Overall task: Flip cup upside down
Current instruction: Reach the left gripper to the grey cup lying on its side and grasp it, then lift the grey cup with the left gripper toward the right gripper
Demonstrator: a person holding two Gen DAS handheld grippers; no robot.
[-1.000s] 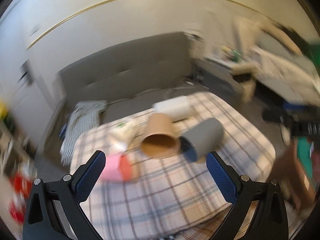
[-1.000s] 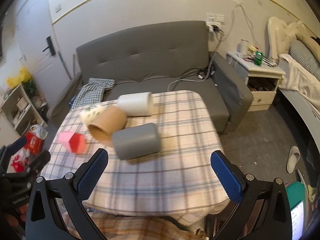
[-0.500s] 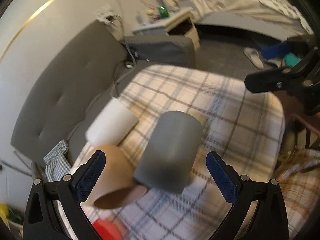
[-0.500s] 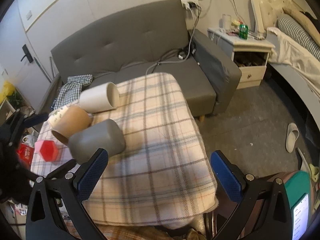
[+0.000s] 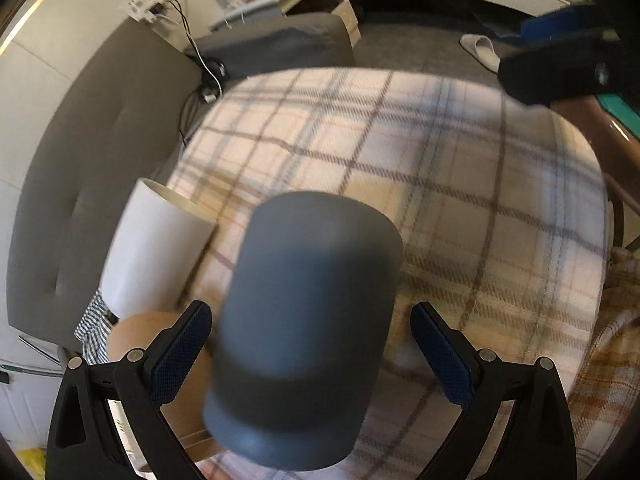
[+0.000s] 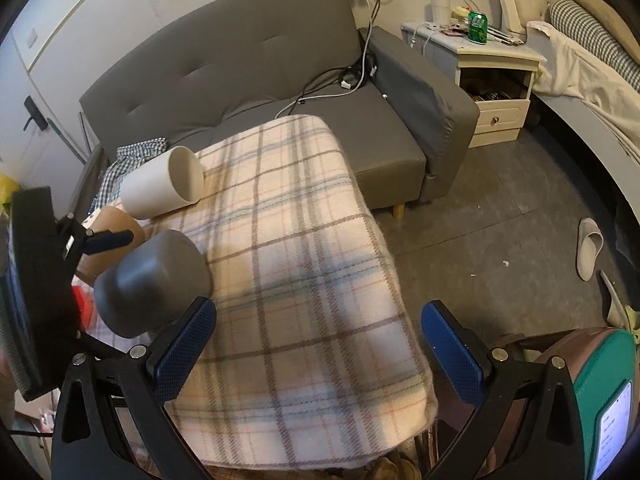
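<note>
A grey cup (image 5: 308,320) lies on its side on the plaid-covered table (image 5: 460,200), its closed base toward the table's middle. My left gripper (image 5: 312,360) is open and straddles the cup, a finger on each side, not touching it. The grey cup (image 6: 154,280) and the left gripper's finger (image 6: 108,240) also show at the left of the right wrist view. A white cup (image 5: 156,248) and a brown cup (image 5: 132,340) lie on their sides beside it. My right gripper (image 6: 316,352) is open and empty above the table's near edge.
A grey sofa (image 6: 260,80) stands behind the table, with cables on its seat. A nightstand (image 6: 480,72) and a bed (image 6: 580,60) are at the right. A slipper (image 6: 588,252) lies on the floor. A red object (image 6: 82,304) sits behind the grey cup.
My left gripper has swung round and closed in on the grey cup, which now sits between its fingers. The right gripper has shifted right and tilted toward the table's edge.
</note>
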